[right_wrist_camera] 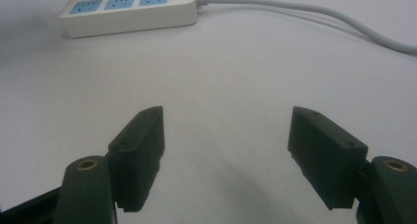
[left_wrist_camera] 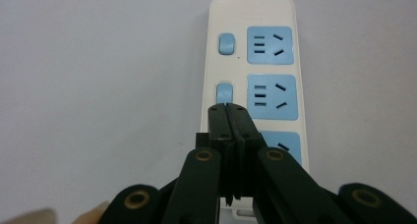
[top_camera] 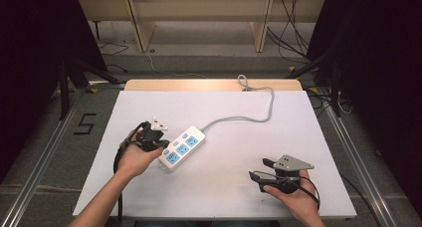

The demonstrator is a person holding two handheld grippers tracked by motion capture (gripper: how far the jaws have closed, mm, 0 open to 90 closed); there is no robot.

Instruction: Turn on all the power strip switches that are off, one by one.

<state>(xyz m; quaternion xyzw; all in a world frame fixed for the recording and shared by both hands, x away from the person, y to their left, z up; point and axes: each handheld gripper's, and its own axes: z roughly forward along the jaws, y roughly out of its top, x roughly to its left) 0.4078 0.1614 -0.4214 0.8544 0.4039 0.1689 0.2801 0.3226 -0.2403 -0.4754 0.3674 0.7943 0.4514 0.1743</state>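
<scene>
Progress looks to be at the switch-pressing stage on the power strip, which lies slantwise on the white counter left of centre, its grey cable running off toward the far edge. The left gripper has its jaws pressed together, no gap between them, and their tips sit right at the near edge of the middle blue switch, touching it or just short of it; I cannot tell which, nor whether that switch is already pressed. The far switch lies untouched beyond, and the nearest one is hidden under the jaws. The right gripper hangs well apart from the strip over bare counter, jaws wide apart and holding nothing. All three blue sockets are empty of plugs; no container stands on the counter.
</scene>
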